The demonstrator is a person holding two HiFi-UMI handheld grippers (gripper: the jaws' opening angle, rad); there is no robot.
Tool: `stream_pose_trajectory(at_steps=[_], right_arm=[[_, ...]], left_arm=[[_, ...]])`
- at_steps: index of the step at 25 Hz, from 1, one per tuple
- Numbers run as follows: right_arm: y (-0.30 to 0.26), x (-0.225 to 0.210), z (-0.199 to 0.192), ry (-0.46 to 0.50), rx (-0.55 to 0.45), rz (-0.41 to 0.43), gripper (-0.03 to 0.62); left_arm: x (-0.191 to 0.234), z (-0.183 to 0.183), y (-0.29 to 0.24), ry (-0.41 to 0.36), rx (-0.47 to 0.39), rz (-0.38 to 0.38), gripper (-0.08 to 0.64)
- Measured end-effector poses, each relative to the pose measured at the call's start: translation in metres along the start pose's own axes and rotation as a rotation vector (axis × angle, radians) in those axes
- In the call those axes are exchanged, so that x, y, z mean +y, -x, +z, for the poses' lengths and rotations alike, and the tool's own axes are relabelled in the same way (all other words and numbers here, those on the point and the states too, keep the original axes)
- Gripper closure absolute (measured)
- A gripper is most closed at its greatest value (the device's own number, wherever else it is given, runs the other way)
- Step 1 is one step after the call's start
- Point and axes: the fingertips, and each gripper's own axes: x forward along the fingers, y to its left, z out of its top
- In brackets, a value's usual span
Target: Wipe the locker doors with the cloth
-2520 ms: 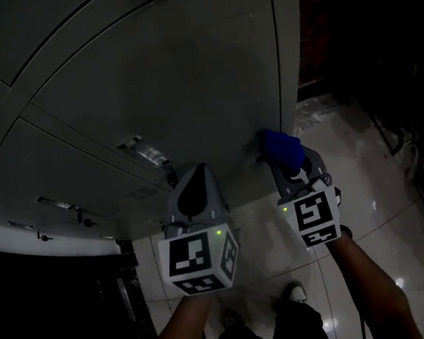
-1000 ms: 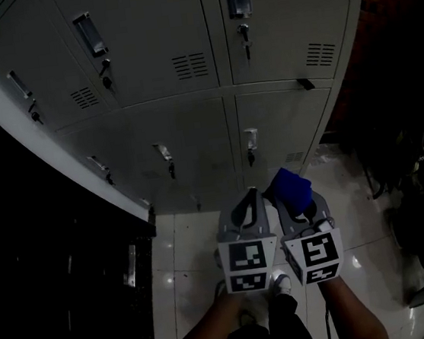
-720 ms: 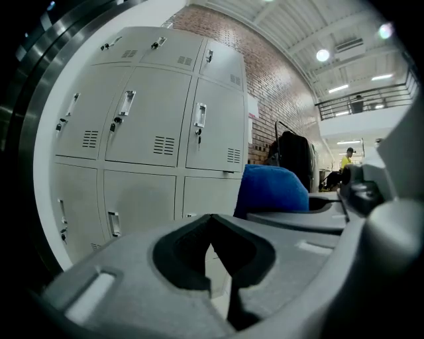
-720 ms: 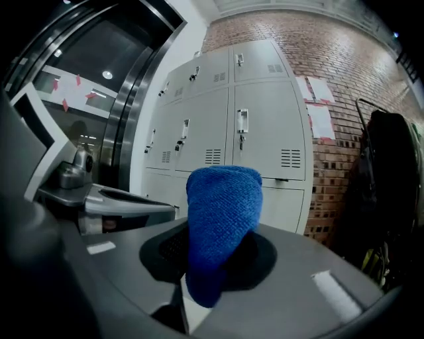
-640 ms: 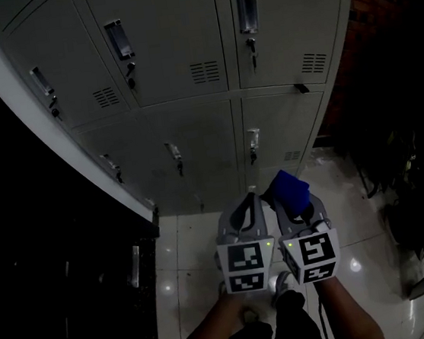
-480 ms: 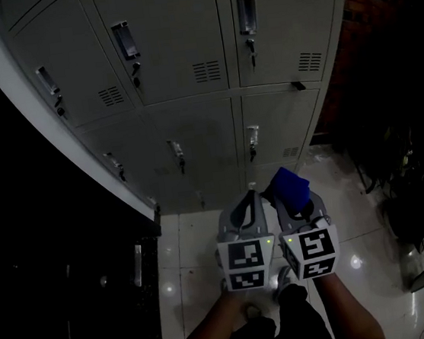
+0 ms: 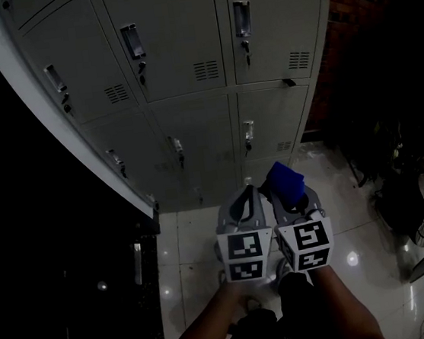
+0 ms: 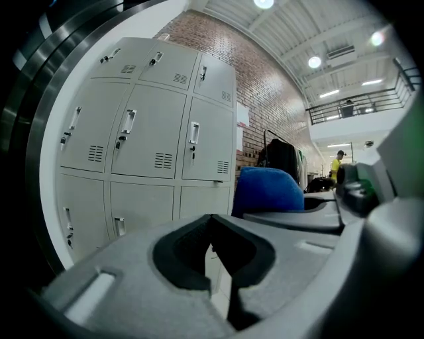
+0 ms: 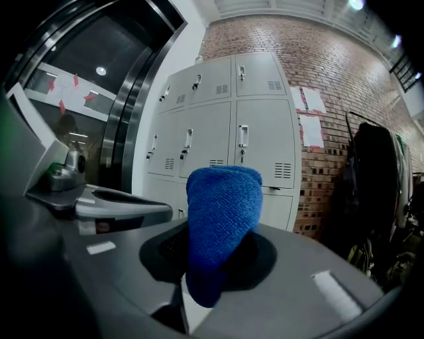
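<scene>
A bank of grey locker doors (image 7: 185, 76) stands ahead, also in the left gripper view as locker doors (image 8: 146, 139) and in the right gripper view as locker doors (image 9: 225, 126). My right gripper (image 7: 285, 186) is shut on a folded blue cloth (image 7: 284, 180), whose blue cloth (image 9: 218, 218) bulges up out of the jaws. The left gripper (image 7: 246, 195) is shut with nothing in it, side by side with the right one. Both are held off the lockers, over the floor. From the left gripper view the blue cloth (image 8: 268, 191) shows at the right.
A glossy tiled floor (image 7: 199, 251) lies below. A red brick wall (image 7: 345, 3) runs right of the lockers, with dark hanging clothing (image 9: 374, 185) and clutter beside it. A dark glass-fronted area (image 7: 57, 284) fills the left. The person's legs and shoes are under the grippers.
The view has pulled back from close against the lower doors to several steps away, showing two rows of lockers. Both grippers stay side by side, the cloth still held in the right.
</scene>
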Motion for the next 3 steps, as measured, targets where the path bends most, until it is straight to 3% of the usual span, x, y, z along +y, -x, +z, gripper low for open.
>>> stream_pose_trajectory(at_steps=[3], right_arm=[[0.0069,0.004,-0.0018,-0.006,0.004,-0.004,0.511]], left_arm=[[-0.0013,-0.0025,0.008,-0.001,0.007,-0.005,0.565]])
